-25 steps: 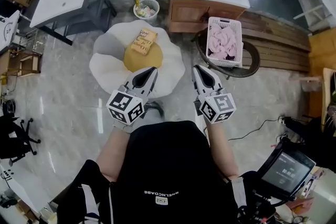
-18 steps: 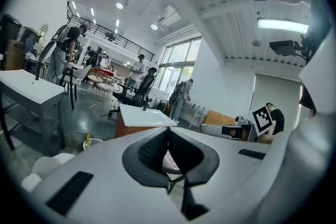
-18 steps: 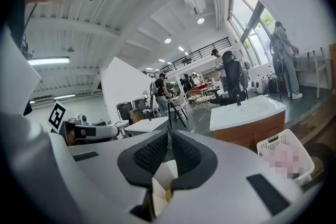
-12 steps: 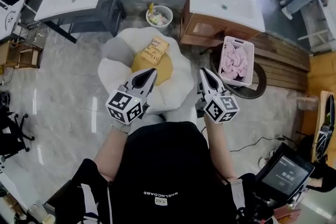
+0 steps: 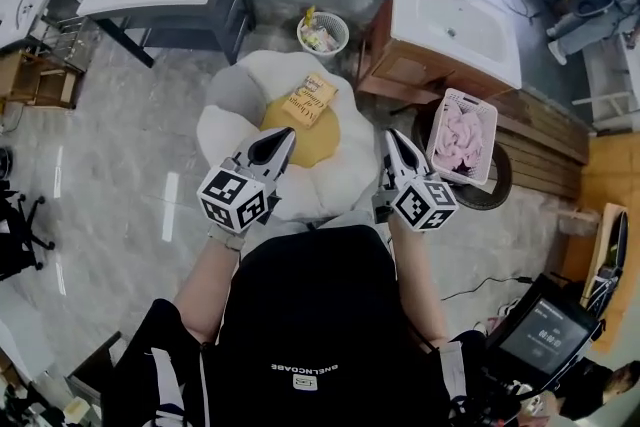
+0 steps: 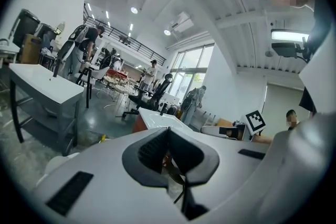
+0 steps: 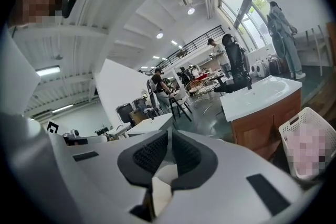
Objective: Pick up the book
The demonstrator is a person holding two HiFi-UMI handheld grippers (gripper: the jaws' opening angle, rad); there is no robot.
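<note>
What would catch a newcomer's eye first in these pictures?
A tan paperback book lies on the yellow centre of a white flower-shaped floor cushion, mid-picture. Just below it, the left gripper and the right gripper point forward, both shut and empty. A white plastic basket of pink cloth stands at the right.

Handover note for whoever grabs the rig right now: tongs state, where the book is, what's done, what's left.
Left tongs: shut, empty, in the air over the near part of the cushion.
Right tongs: shut, empty, level with the left pair, by the cushion's right edge.
Book: lies flat on the yellow centre of the white flower-shaped cushion, ahead of both pairs, untouched.
Done: nothing gripped yet.
Left: open a pair of tongs, reach the book, close on it, lift.
</note>
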